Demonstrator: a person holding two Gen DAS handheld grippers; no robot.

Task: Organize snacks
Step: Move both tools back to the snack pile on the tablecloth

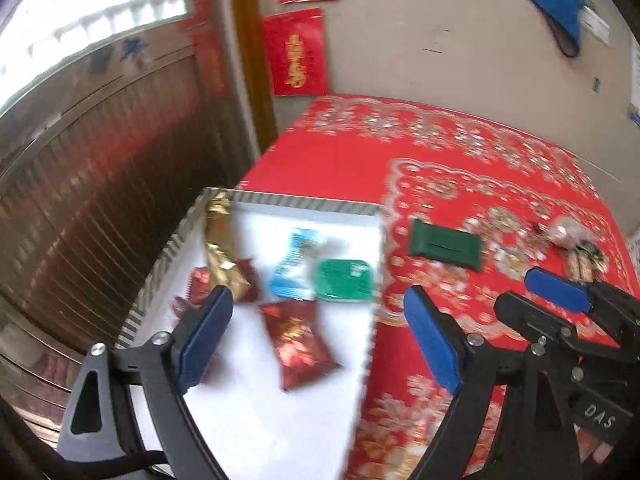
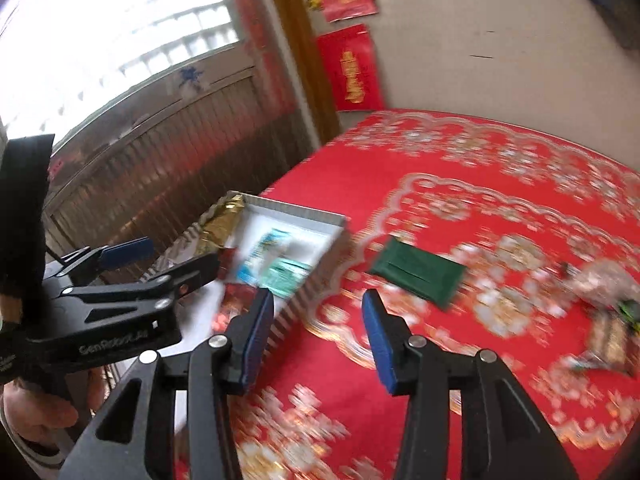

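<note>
Snacks already lie gathered in the white box [image 1: 280, 208] at the tabletop's [image 1: 340, 160] left edge: a red packet [image 1: 298, 342], a gold one [image 1: 222, 256], a blue-white sachet [image 1: 294, 264] and a green pack [image 1: 344, 280], apparently sorted there. A dark green packet [image 1: 444, 249] and a loose heap of snacks [image 1: 576, 248] lie apart on the red cloth, likely next. The left gripper [image 1: 316, 336] hangs over the box, jaws wide apart, empty; the right gripper [image 2: 316, 340] has jaws apart, nothing between. Readable writing: "GenRobot" and "DAS" on the gripper bodies; wall posters [image 1: 296, 52] are too blurred.
</note>
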